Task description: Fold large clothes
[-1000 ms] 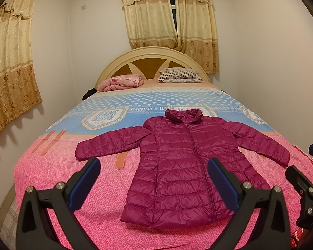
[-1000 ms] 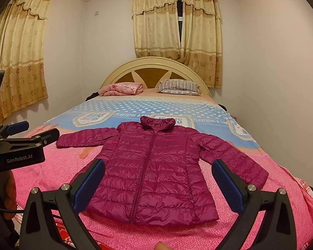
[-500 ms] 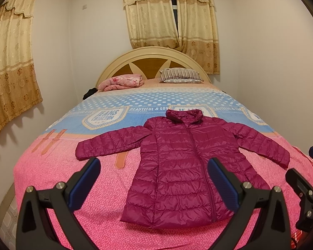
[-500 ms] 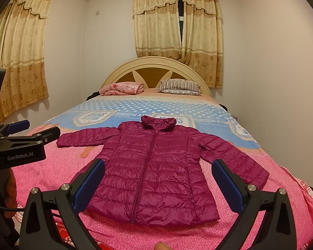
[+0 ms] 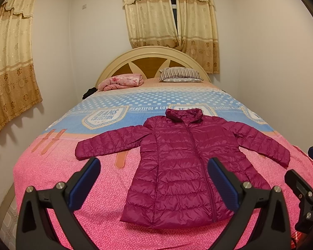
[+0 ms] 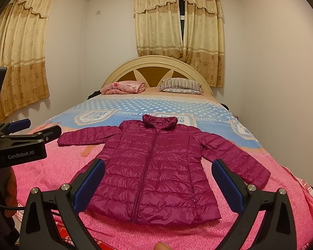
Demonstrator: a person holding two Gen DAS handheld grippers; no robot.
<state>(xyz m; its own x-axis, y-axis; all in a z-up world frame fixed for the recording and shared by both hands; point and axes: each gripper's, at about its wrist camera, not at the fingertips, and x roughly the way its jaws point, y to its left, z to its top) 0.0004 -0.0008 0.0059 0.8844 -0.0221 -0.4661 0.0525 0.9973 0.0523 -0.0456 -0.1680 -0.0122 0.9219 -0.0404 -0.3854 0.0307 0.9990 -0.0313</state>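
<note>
Hardly anything has moved in the last second: both grippers hang where they were at the foot of the bed, and the view from each has only crept a shade. The left gripper (image 5: 153,179) has its blue-padded fingers (image 5: 84,182) spread wide, nothing between them, held above the pink bedspread (image 5: 52,179) and clear of the cloth. The right gripper (image 6: 158,182) stands the same way, released and empty, its pads (image 6: 227,184) framing the lower half of the garment from above without touching it.

The magenta puffer jacket (image 5: 181,164) lies face up and zipped on the near, pink part of the spread, hem toward the grippers, collar reaching onto the blue printed band. Both sleeves are stretched out to the sides (the one on the left runs nearly straight across, the other slopes down toward the bed's edge). It is flat and unfolded.

Up by the rounded headboard (image 6: 156,63) sit a striped pillow (image 6: 180,84) and a bundled pink blanket (image 6: 124,87), well apart from the jacket. In the right wrist view the left gripper's black body shows at the left edge, with part of a hand (image 6: 10,191) below it.
</note>
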